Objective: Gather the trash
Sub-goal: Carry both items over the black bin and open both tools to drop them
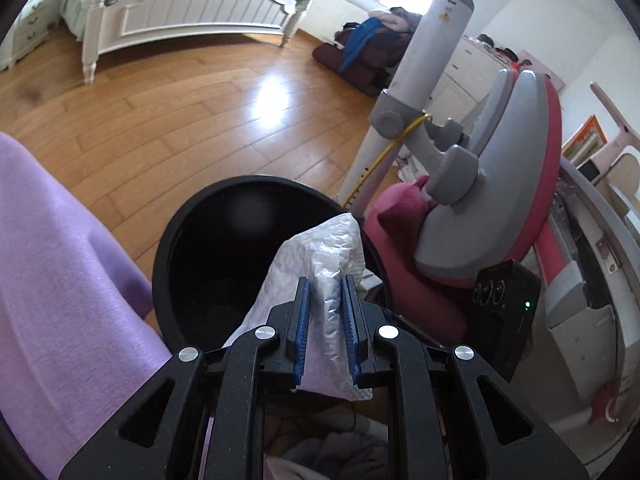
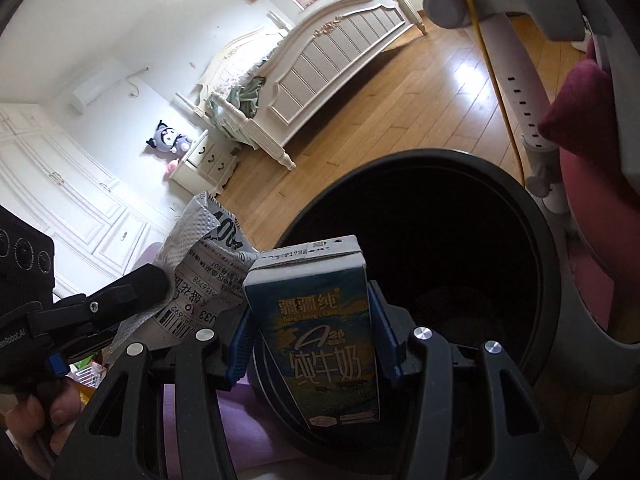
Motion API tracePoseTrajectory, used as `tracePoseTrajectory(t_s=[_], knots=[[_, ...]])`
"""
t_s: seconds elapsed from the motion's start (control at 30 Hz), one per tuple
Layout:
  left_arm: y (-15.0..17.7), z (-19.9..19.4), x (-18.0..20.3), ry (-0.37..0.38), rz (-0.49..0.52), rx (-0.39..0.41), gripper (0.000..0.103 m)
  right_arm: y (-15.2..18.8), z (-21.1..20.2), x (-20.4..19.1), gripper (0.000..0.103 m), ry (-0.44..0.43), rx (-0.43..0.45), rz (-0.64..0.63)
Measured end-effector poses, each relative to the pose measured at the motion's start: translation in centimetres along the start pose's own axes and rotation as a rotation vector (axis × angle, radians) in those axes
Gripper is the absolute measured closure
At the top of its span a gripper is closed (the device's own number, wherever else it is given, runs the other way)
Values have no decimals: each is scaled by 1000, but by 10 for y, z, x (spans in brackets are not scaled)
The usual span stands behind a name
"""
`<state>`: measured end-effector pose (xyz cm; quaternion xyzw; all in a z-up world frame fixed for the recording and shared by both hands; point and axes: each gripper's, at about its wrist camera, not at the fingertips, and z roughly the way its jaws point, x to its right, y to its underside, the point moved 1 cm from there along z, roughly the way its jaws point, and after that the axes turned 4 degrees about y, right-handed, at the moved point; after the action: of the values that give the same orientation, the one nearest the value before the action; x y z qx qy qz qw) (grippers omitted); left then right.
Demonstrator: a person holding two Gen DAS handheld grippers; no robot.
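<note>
Clamped in the right gripper, the milk carton overhung the black bin's rim, as did the left gripper's pinched bubble mailer; releasing early risked floor spills

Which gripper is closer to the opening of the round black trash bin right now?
Right. The right gripper holds a blue milk carton over the round black trash bin; the left gripper holds a crumpled silver-white wrapper at its rim.

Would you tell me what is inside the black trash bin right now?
The black trash bin looks dark inside; nothing is distinguishable. The milk carton and bubble mailer partly cover its opening.
</note>
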<state>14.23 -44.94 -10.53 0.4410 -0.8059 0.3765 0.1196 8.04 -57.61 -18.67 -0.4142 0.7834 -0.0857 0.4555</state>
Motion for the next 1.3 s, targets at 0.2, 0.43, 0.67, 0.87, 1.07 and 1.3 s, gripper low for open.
tracePoseTrajectory(t_s=[0.2,0.43,0.67,0.87,1.07,1.3], knots=[[-1,20,0,-25,-10,-39,86,9,0,12,52,14,-13,8],[-1,28,0,-50,-19,-76,86,11,2,11,52,14,-25,12],[-1,33,0,-63,-14,-91,86,15,3,14,50,22,-35,15],[-1,31,0,-84,-11,-80,62,13,0,16,41,33,-43,41],[2,18,7,-103,37,-38,47,12,-11,10,32,37,-22,40],[8,-25,21,-105,93,52,33,6,-34,-15,32,1,37,2]])
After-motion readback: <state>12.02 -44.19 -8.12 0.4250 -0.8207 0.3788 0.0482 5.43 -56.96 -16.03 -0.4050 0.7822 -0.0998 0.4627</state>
